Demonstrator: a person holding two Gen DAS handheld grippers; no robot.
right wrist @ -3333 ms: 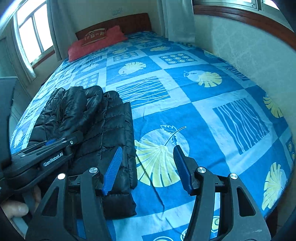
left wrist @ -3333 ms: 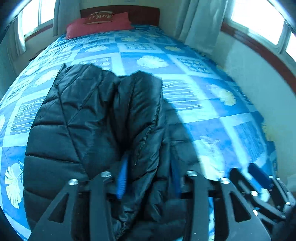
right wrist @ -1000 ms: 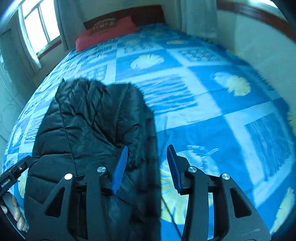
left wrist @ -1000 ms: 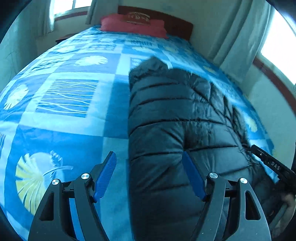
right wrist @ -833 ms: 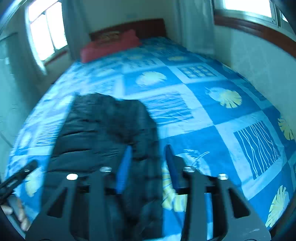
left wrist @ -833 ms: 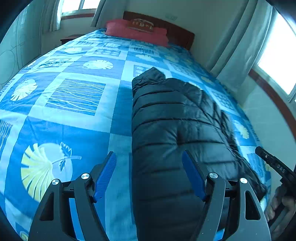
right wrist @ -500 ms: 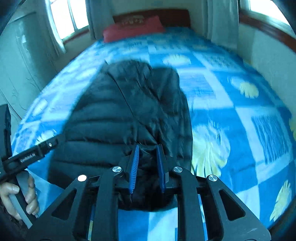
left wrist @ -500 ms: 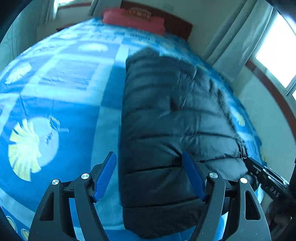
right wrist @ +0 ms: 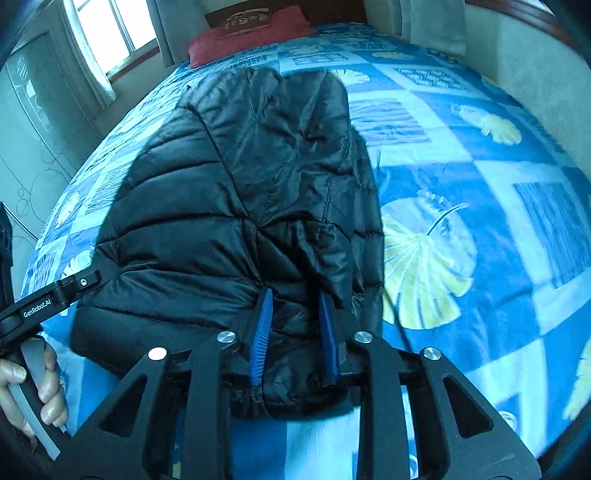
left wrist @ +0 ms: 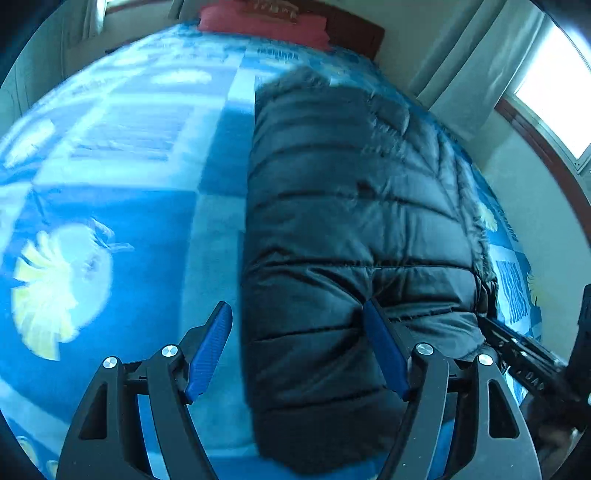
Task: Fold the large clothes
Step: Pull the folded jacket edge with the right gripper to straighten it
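Note:
A black quilted puffer jacket [left wrist: 354,229] lies folded lengthwise on the blue patterned bed; it also shows in the right wrist view [right wrist: 236,192]. My left gripper [left wrist: 299,317] is open, its jaws spread over the jacket's near left hem, the right pad [left wrist: 384,354] touching the fabric. My right gripper [right wrist: 295,306] is shut on the jacket's near hem, with a fold of fabric pinched between its blue pads [right wrist: 260,332]. The left gripper's body shows at the left of the right wrist view [right wrist: 48,299].
The bed [right wrist: 480,177] has a blue sheet with leaf prints. A red pillow [right wrist: 251,33] and wooden headboard stand at the far end. A wall and curtains [left wrist: 465,74] run along the right side, a window [right wrist: 110,33] at the far left.
Both grippers have moved closer to the jacket's near hem. My right gripper has closed from open onto the hem fabric. My left gripper stays open.

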